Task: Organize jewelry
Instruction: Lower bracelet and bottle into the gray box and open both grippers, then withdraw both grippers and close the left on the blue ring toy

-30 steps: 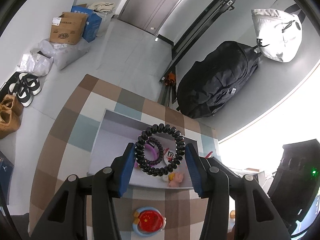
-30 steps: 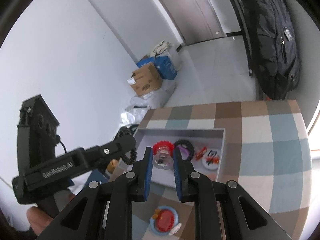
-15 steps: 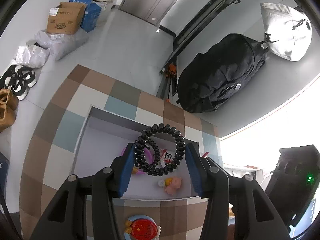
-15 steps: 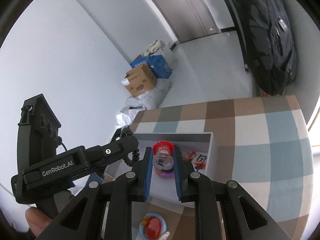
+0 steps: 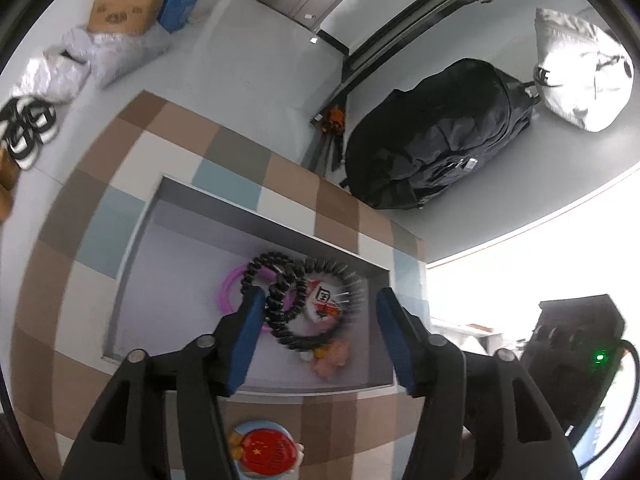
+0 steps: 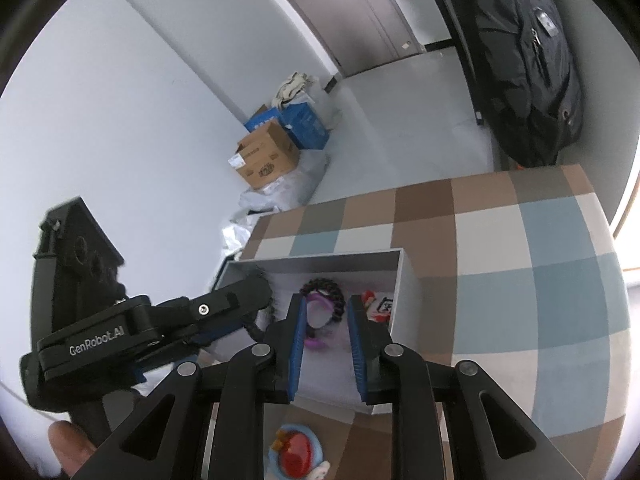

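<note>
Left gripper [image 5: 318, 334] spread wide, nothing pinched; black spiral coil hair tie [image 5: 332, 308] blurred just ahead between fingertips, over shallow grey tray [image 5: 176, 200]

Right gripper [image 6: 325, 344] parted, empty, above tray's near edge

Advice: lift straight up, avoid snagging coil

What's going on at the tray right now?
The left gripper is open over the tray. A black coil tie shows blurred between its fingers, not gripped, among the other pieces inside. The right gripper hangs open at the tray's near side, holding nothing. A red badge sits on the table outside the tray.
</note>
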`<state>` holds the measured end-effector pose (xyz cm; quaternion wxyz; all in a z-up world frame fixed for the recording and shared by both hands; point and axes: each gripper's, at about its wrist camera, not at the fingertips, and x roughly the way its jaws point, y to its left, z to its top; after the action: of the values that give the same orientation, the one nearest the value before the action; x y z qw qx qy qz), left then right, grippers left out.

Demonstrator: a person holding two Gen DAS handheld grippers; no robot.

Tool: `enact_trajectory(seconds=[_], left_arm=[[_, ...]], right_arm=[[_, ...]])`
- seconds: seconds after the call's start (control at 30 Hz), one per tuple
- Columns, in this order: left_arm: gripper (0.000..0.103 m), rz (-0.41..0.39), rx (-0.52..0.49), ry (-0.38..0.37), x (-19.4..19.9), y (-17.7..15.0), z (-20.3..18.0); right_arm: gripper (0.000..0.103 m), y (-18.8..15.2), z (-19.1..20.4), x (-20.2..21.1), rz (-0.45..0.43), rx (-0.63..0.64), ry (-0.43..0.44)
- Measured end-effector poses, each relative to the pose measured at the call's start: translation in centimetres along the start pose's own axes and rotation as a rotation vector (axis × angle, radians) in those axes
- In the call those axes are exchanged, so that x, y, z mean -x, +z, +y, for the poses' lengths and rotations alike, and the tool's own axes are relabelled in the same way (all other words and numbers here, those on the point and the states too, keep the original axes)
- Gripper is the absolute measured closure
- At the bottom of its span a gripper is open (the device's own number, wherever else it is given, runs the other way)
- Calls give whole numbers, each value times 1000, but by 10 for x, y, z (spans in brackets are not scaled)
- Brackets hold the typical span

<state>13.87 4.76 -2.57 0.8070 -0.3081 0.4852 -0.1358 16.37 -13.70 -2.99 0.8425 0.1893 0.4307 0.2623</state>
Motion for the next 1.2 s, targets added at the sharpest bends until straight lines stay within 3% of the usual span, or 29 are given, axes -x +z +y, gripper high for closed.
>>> enact_trajectory(seconds=[0.03, 0.1, 0.23, 0.43, 0.83, 1.2], left_arm=[[34, -3, 6, -6, 1, -1, 0], [24, -37, 9, -21, 9, 0, 0], [21, -52, -5, -24, 14, 1, -3], [21, -52, -9, -2, 17, 0, -3], [21, -113, -130, 95, 40, -12, -10], [21, -125, -223, 127, 56, -38, -8]], right_arm=[[53, 1, 1, 2, -9, -4, 4], [40, 3, -1, 8, -41, -14, 7], [22, 5, -2, 19, -81, -14, 5], [15, 3, -9, 22, -81, -24, -34], [1, -6, 4, 39, -100, 41, -56], [0, -24, 9, 61, -111, 76, -99]])
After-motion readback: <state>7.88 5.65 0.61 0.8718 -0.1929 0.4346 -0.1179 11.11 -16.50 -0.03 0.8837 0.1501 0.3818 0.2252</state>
